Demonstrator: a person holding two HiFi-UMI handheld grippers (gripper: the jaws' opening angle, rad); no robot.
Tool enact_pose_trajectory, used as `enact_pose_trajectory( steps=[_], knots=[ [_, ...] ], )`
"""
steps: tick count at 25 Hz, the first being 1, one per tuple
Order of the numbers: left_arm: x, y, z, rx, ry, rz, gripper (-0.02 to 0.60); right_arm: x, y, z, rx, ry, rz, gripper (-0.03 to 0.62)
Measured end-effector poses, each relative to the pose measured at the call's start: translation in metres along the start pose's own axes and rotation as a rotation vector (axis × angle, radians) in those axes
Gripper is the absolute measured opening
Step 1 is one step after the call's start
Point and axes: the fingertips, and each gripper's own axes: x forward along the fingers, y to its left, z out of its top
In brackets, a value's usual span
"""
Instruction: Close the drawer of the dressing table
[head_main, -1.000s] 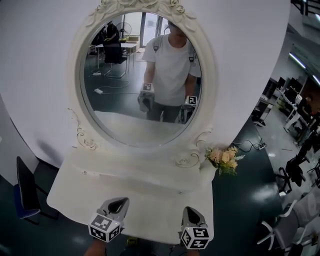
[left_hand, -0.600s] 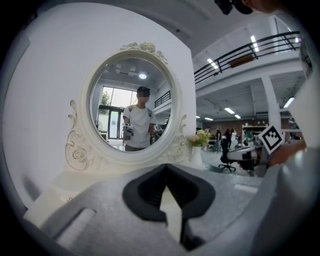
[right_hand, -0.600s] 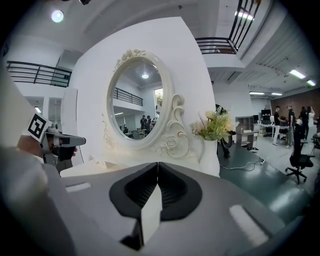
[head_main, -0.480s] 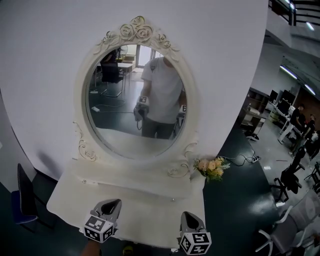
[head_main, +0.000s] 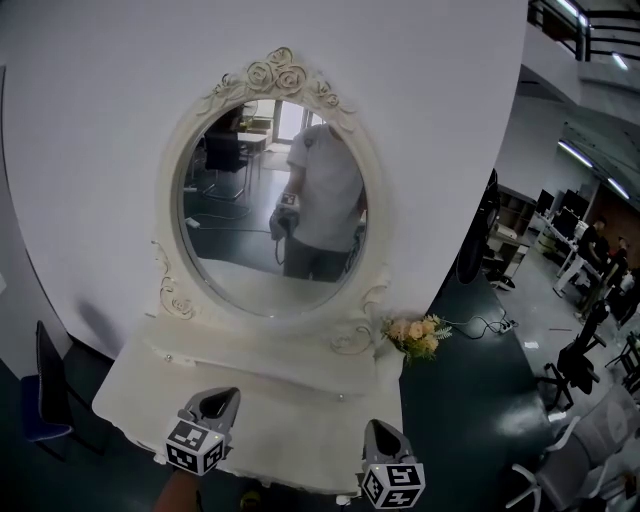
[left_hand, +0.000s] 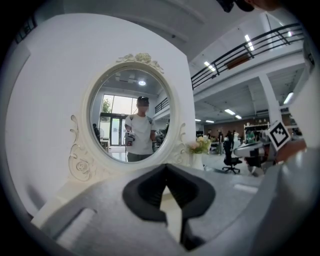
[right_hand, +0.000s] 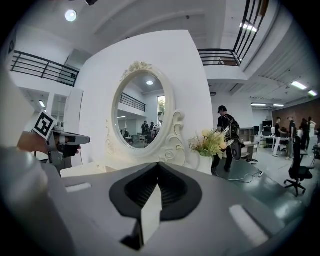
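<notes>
- Head view: white counter (head_main: 300, 430) against a white wall, with a big oval mirror (head_main: 272, 205) on top and a bunch of flowers (head_main: 412, 333) at the back right corner. Left tool (head_main: 222, 402) and right tool (head_main: 383, 432) over the near edge, well apart, touching nothing. Two tiny knobs (head_main: 167, 357) on the low step under the mirror, maybe on a drawer front. Too hard to tell from up here if any drawer sticks out.
- Left gripper view: left tool (left_hand: 166, 169) closed at the tips, nothing pinched inside. Counter top just below, mirror ahead, right tool (left_hand: 255, 149) off to the side. No drawer front to see here.
- Right gripper view: right tool (right_hand: 158, 166) closed at the tips too, and empty. Mirror and flowers (right_hand: 210, 142) ahead, left tool (right_hand: 65, 140) far off to the side. No drawer here either.
- About the drawer: probably hard, stiff painted wood, not heavy, made to slide straight in. Smooth paint, so maybe a bit slippery. Best to push flat on the middle of the front, or right beside a knob, with closed tips. No need to grab. Slow and gentle, so no slam to shake the mirror or tip the flowers.
</notes>
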Motion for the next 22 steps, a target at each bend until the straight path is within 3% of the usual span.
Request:
enact_pose_trajectory(
  steps=[15,22],
  knots=[
    [-0.018,0.01,0.009,-0.041,-0.031,0.013,-0.002,-0.005,0.01,0.002,0.006,-0.01,-0.007,0.002],
    [-0.022,0.01,0.012,-0.021,-0.034,0.013,-0.002,-0.006,0.011,0.002,0.021,-0.019,-0.01,0.002]
  ],
)
